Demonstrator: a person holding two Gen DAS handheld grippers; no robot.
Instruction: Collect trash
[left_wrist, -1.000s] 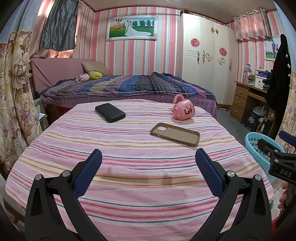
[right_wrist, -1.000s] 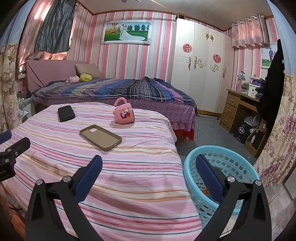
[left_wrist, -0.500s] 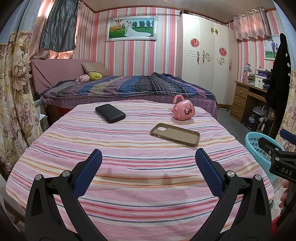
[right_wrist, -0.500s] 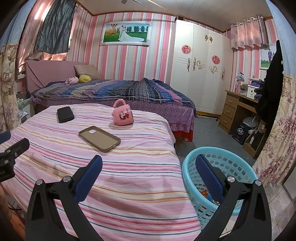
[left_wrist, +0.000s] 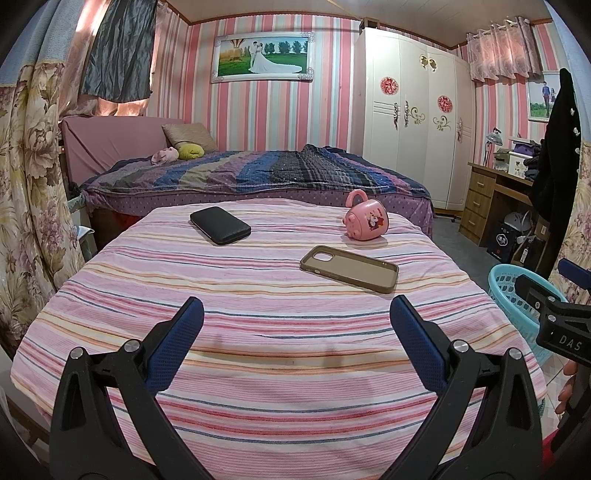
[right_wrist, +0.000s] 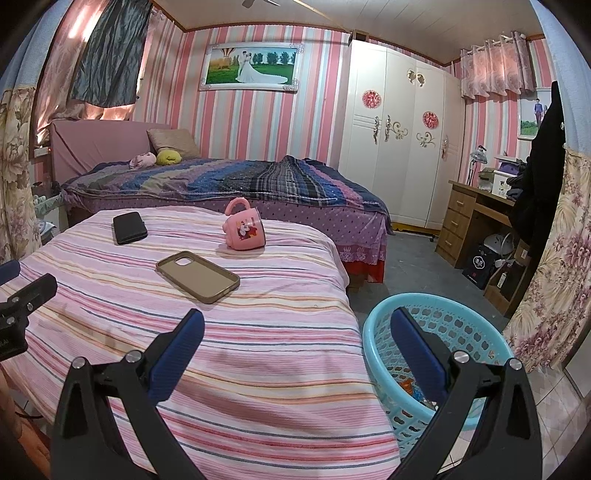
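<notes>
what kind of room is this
A home bedroom, most likely: a made bed with pillows, a tall white wardrobe, and a framed wedding photo on the pink striped wall.

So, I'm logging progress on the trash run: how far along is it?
Looks nearly done: the blue basket beside the table holds some colourful bits, hard to identify. Nothing is in hand; the left gripper and right gripper are both open and empty. On the striped cloth only a pink mug, tan phone case and black case remain, none obviously trash.

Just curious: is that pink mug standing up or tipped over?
Tipped over. The pink mug lies on its side on the striped cloth, handle pointing up.
</notes>
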